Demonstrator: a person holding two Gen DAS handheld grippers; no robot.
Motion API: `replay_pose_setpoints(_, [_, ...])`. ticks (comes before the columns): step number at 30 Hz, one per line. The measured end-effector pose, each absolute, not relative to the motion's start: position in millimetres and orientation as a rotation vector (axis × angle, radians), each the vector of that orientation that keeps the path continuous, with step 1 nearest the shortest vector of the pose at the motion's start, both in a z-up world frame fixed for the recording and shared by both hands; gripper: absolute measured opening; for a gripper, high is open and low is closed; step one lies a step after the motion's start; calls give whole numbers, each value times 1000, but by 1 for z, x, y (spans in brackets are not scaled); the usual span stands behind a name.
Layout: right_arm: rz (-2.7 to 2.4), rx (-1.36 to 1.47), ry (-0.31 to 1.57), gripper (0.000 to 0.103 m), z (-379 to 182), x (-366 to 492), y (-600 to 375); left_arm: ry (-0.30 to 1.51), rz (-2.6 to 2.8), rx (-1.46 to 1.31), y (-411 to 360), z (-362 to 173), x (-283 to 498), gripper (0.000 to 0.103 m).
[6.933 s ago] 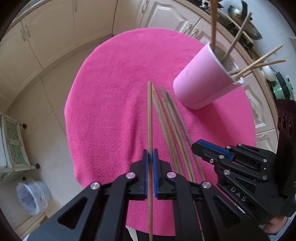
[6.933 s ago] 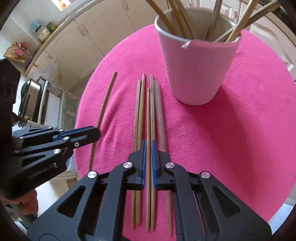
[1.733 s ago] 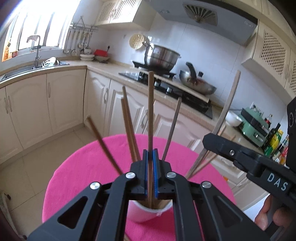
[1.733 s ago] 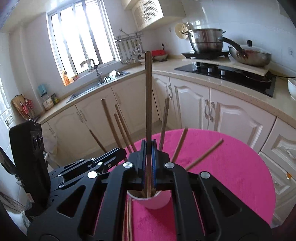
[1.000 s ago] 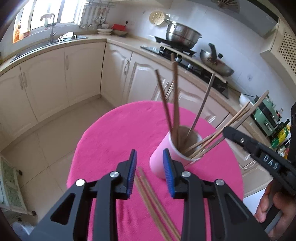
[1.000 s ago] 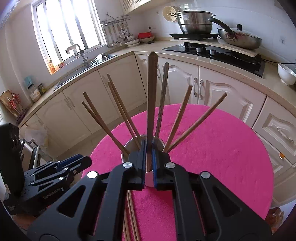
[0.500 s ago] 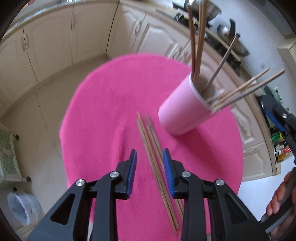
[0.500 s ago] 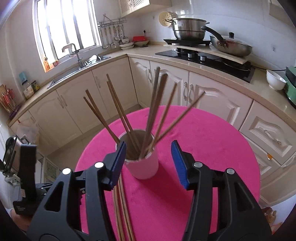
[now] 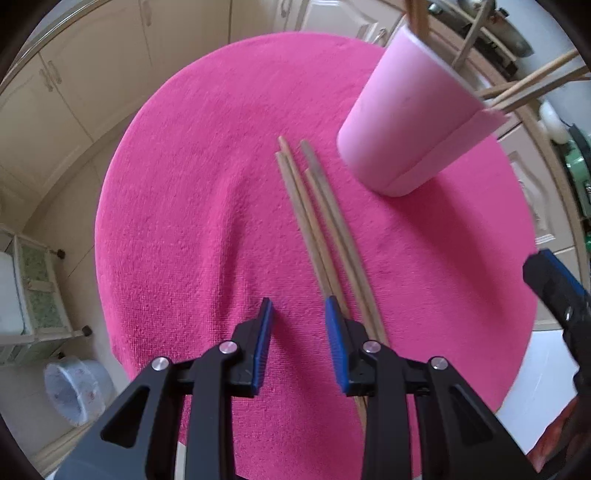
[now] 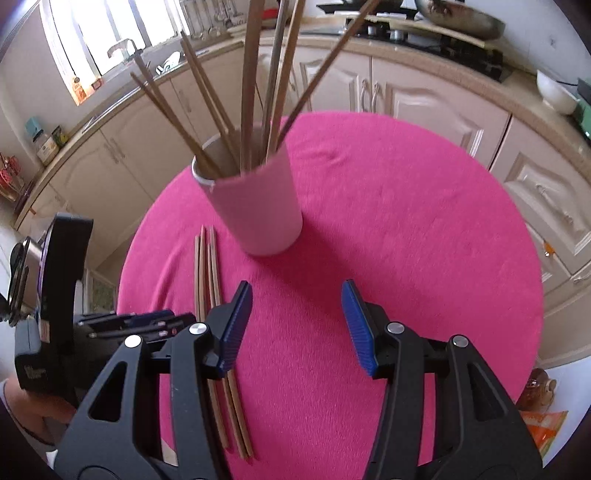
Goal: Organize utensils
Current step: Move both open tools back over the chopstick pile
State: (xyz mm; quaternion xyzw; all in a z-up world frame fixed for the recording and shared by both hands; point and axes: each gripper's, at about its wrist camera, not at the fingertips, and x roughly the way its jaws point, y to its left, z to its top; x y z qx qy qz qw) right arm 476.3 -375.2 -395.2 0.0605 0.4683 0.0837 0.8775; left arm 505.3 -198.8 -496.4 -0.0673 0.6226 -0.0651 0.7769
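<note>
A pink cup stands upright on a round pink-covered table and holds several wooden chopsticks. Several more chopsticks lie side by side on the cloth beside the cup. My left gripper is open and empty, low over the cloth, with its right finger over the near ends of the lying chopsticks. My right gripper is open and empty, above the table in front of the cup. The left gripper also shows in the right wrist view, near the lying chopsticks.
Cream kitchen cabinets ring the table. A stove with a pan is on the far counter, with a white bowl to its right. A clear bin stands on the floor at the left.
Both grippers let go of their chopsticks into the cup and opened. The left gripper has since dropped down towards the chopsticks lying on the cloth; the right has drawn back from the cup.
</note>
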Motion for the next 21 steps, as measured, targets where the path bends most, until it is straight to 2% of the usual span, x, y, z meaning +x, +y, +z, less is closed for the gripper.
replay_pose_setpoints(21, [291, 101, 1092, 52, -425, 495, -381, 1414, 51, -81, -238, -495, 525, 30])
